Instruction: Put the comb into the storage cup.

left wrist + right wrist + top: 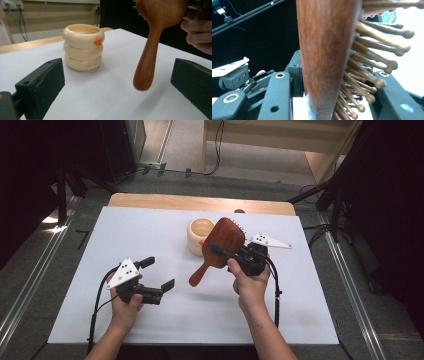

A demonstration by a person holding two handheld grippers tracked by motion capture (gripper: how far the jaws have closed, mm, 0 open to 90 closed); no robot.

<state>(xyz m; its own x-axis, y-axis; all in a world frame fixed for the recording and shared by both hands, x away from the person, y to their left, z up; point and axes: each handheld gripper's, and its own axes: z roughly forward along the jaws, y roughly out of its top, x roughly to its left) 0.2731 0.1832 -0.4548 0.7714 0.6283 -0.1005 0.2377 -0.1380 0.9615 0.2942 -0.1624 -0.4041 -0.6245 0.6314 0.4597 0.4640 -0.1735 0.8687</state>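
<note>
A dark red wooden hairbrush [223, 239] hangs tilted over the middle of the table, handle pointing down to the left. My right gripper [220, 251] is shut on its oval head; in the right gripper view the jaws stand on either side of the brush [324, 50], one on the wooden back, one among the bristles. My left gripper [160, 272] is open low over the table at the left, nothing between its jaws. In the left gripper view [118, 72] the brush handle [146, 62] hangs ahead, apart from both jaws.
A cream ringed cup [200, 236] stands upright behind the brush, with a small orange piece [98, 40] on its top ring. The white sheet [150, 230] covers the table, a wooden strip [200, 202] showing at the far edge. Dark stands and cables flank the table.
</note>
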